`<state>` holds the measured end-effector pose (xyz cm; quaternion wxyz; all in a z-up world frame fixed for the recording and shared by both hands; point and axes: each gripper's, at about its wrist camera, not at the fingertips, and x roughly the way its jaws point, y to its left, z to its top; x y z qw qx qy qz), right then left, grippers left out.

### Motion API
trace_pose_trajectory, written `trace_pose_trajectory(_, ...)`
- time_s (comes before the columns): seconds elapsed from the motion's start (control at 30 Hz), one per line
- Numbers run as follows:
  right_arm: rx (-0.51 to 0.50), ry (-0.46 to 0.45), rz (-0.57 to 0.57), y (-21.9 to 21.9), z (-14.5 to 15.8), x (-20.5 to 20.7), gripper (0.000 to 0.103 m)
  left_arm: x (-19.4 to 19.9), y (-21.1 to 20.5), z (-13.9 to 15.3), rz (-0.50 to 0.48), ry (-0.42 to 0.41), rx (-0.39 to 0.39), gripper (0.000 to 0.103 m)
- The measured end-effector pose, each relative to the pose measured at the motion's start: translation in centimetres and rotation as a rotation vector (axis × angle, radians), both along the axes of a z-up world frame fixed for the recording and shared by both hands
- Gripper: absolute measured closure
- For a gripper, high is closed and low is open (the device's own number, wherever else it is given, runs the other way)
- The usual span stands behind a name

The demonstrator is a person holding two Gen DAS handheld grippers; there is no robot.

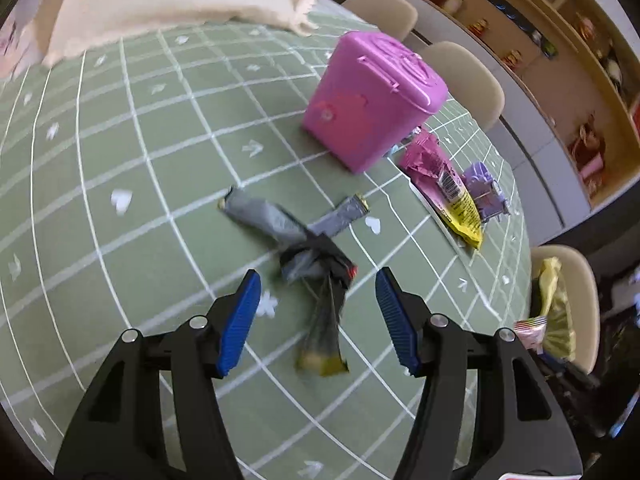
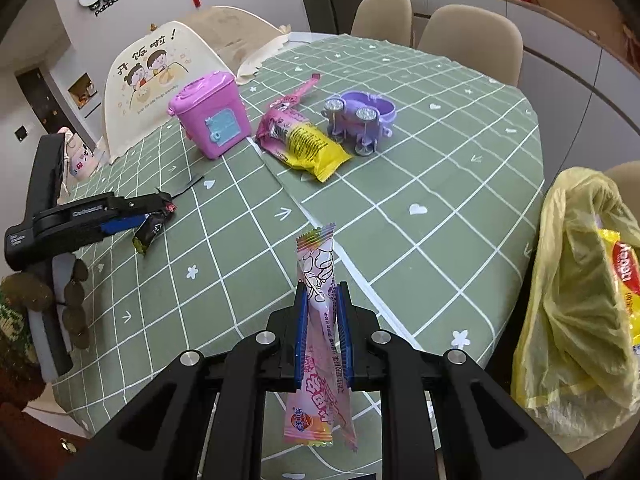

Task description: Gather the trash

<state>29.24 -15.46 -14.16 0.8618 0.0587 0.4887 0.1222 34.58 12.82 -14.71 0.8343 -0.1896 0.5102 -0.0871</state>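
Observation:
My left gripper (image 1: 318, 284) is open over a crumpled black and grey wrapper (image 1: 312, 260) lying on the green checked tablecloth; the wrapper sits between the blue pads without touching them. From the right wrist view the left gripper (image 2: 160, 210) hovers at the wrapper (image 2: 147, 233). My right gripper (image 2: 322, 300) is shut on a pink candy wrapper (image 2: 318, 276), held upright above the table. A yellow trash bag (image 2: 576, 292) hangs open on a chair at the right, with a yellow packet inside. A pink and yellow snack packet (image 2: 304, 140) lies near the table's middle.
A pink toy bin (image 2: 212, 114) and a purple toy cart (image 2: 360, 118) stand on the table (image 2: 440, 184). A cream mesh food cover (image 2: 152, 80) stands at the far side. Beige chairs (image 2: 472, 36) ring the table.

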Motion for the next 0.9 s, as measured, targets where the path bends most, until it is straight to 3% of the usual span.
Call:
trace_pose_trajectory(0.27, -0.028, -0.013, 0.063, 0.4, 0.3, -0.1, 0.088, 1.5, -2.0, -0.3, 0.013, -0.007, 0.035, 0.047)
trace_pose_trajectory(0.57, -0.03, 0.005, 0.05, -1.4, -0.2, -0.3, 0.088, 3.6, -5.2, -0.4, -0.016, -0.046, 0.223, 0.048)
trace_pose_trajectory(0.63, -0.027, 0.006, 0.043, -1.8, -0.3, -0.2, 0.088, 3.6, -5.4, -0.4, -0.021, -0.049, 0.24, 0.056)
trace_pose_trajectory(0.8, -0.018, 0.004, 0.053, -2.0, -0.3, 0.0, 0.088, 2.9, -4.5, 0.0, -0.016, -0.048, 0.211, 0.066)
trace_pose_trajectory(0.9, -0.011, -0.002, 0.066, -1.9, -0.2, 0.1, 0.088, 1.9, -4.2, 0.8, -0.021, -0.062, 0.192, 0.067)
